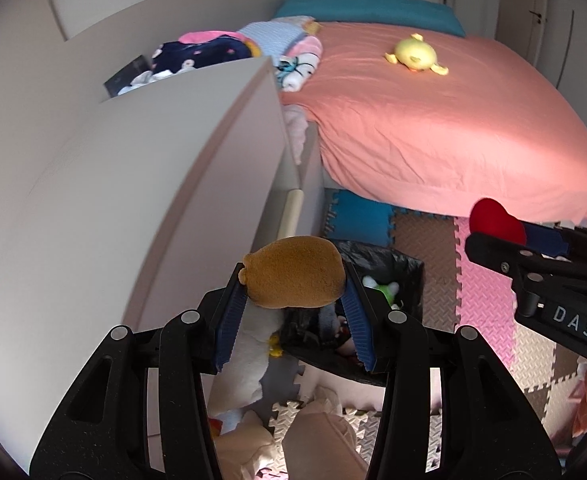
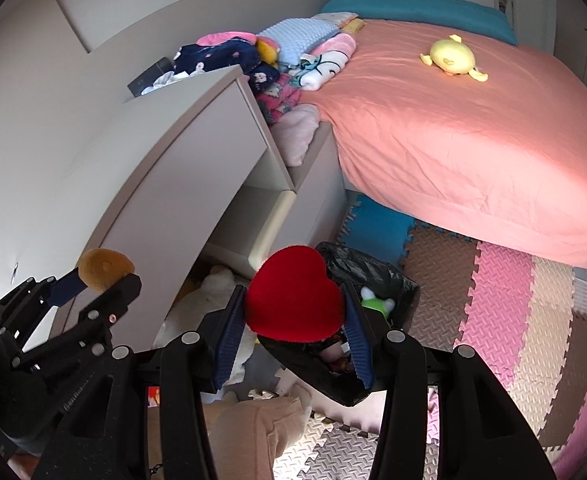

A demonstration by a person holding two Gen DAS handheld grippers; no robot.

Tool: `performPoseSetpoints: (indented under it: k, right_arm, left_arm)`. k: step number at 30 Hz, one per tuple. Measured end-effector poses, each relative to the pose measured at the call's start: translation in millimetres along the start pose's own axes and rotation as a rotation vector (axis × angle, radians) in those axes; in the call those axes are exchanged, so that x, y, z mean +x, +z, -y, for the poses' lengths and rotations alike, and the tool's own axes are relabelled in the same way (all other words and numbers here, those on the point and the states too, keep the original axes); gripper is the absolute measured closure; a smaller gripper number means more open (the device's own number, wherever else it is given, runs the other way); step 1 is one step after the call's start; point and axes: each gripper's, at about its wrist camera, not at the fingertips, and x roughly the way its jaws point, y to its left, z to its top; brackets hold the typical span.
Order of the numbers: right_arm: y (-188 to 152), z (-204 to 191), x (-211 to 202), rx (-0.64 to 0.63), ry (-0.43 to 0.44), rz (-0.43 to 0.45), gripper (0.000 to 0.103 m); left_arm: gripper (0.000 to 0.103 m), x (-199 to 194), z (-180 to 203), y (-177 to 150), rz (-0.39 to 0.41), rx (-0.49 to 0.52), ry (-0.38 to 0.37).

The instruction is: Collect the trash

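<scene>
The black-lined bin (image 1: 389,276) sits low in the centre of both wrist views, on the foam puzzle mat (image 1: 489,280) between the pale cabinet (image 1: 133,184) and the pink-sheeted bed (image 1: 433,128); a green-and-white toy (image 1: 381,286) lies inside it. The left gripper (image 1: 295,284) clamps a brown plush (image 1: 293,274) between its blue pads, in front of the bin's near rim in the picture. The right gripper (image 2: 293,300) pinches a red plush heart (image 2: 293,294) the same way, over the bin's left edge in its own view. A yellow plush (image 1: 415,56) rests on the bed, upper right of the frame.
</scene>
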Motion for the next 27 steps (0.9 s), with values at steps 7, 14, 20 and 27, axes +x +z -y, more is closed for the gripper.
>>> performPoseSetpoints:
  k: [7,14,20,27]
  right_arm:
    - [12.0,10.0,6.2,0.058,-0.087,0.025,0.002]
    - [15.0,15.8,16.2,0.119,-0.123,0.019,0.002]
    - [14.4,6.8,16.3,0.108,-0.122,0.019,0.002]
    - [14.9,-15.7,5.7,0.086,-0.125,0.034,0.002]
  left_arm:
    - [0.006,11.3,2.1,5.4,0.013,0.014,0.056]
    - [0.006,22.9,-12.6,5.9,-0.019,-0.019,0.059]
    - [0.006,23.5,-16.2,3.8,-0.023,-0.023,0.052]
    - [0.006,11.3,-29.3,1.3,-0.013,-0.04,0.016]
